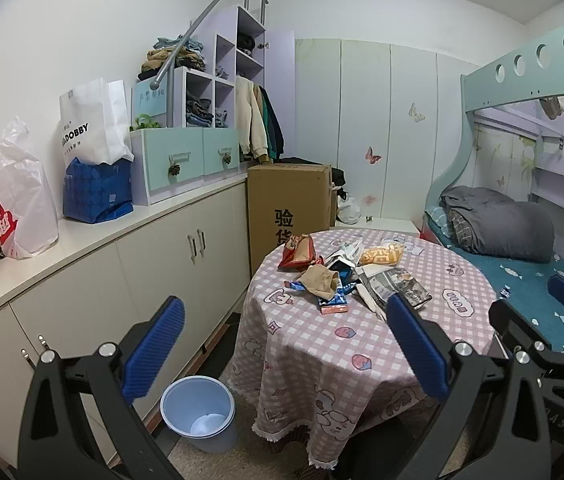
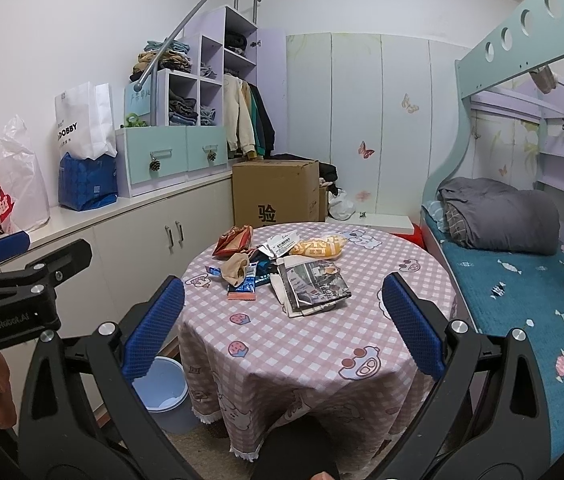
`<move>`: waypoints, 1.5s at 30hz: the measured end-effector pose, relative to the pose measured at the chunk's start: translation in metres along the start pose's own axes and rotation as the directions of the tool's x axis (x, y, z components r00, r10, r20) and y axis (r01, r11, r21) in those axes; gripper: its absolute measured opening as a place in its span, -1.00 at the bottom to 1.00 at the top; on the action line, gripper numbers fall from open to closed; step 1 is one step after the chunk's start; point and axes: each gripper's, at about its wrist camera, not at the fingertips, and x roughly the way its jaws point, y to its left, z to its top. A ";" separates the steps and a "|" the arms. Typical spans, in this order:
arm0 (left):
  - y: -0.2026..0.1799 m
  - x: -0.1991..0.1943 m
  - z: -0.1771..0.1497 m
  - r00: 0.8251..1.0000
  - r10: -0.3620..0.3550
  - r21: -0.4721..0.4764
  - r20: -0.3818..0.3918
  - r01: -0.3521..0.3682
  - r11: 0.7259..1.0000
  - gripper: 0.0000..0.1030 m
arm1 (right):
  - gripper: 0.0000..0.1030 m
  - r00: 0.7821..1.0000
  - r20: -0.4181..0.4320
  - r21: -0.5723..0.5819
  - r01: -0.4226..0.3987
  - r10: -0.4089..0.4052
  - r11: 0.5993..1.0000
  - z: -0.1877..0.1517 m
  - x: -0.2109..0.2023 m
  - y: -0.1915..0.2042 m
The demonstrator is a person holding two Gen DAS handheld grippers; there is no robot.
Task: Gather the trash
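Both tools, left (image 1: 282,344) and right (image 2: 282,320), stand wide and empty short of the trash (image 2: 278,272) heaped ahead on the worktop (image 2: 322,344), bin (image 1: 198,412) below-left for drops.

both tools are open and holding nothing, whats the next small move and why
Probably bring the right tool forward and down over the blue wrapper at the near edge of the trash pile on the table. Both tools are open and empty, short of the pile. That wrapper lies nearest, and the light blue bin stands on the floor left of the table, almost empty.
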 end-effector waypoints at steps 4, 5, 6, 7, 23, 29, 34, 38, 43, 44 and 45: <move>0.003 0.003 0.001 1.000 0.005 0.001 -0.016 -0.005 1.000 0.92 | 0.88 1.000 -0.027 0.010 -0.008 0.009 1.000 0.001 0.012 -0.002; 0.006 0.005 0.010 1.000 0.007 0.000 -0.024 -0.007 1.000 0.92 | 0.88 0.999 -0.036 0.014 -0.011 0.011 1.000 0.001 0.016 -0.003; 0.008 0.009 0.017 0.999 0.010 -0.002 -0.033 -0.010 1.000 0.92 | 0.88 0.999 -0.046 0.019 -0.016 0.016 1.000 0.000 0.020 -0.003; 0.008 0.013 0.018 0.999 0.013 -0.003 -0.044 -0.013 1.000 0.92 | 0.88 0.998 -0.055 0.024 -0.023 0.025 0.999 -0.002 0.024 -0.005; 0.007 0.116 0.011 0.970 0.007 0.003 -0.244 -0.007 1.000 0.92 | 0.88 0.977 -0.211 0.109 0.008 0.016 0.994 -0.029 0.119 -0.038; -0.016 0.159 0.013 0.957 0.019 0.055 -0.288 -0.004 0.998 0.92 | 0.88 0.968 -0.249 0.145 0.045 -0.008 0.988 -0.034 0.156 -0.059; -0.035 0.198 0.018 0.953 0.014 0.089 -0.304 0.014 0.996 0.92 | 0.88 0.963 -0.269 0.166 0.064 -0.017 0.984 -0.032 0.186 -0.073; -0.047 0.231 0.025 0.950 0.002 0.099 -0.313 0.030 0.995 0.91 | 0.88 0.957 -0.291 0.165 0.070 -0.019 0.984 -0.030 0.211 -0.078; -0.056 0.273 0.034 0.939 -0.036 0.081 -0.341 0.068 0.994 0.52 | 0.88 0.951 -0.308 0.164 0.060 -0.007 0.985 -0.023 0.243 -0.077; -0.057 0.279 0.035 0.937 -0.044 0.078 -0.348 0.075 0.994 0.48 | 0.88 0.950 -0.311 0.165 0.060 -0.006 0.984 -0.021 0.250 -0.076; -0.059 0.290 0.035 0.931 -0.055 0.074 -0.360 0.087 0.993 0.39 | 0.88 0.950 -0.313 0.166 0.061 -0.006 0.984 -0.021 0.254 -0.075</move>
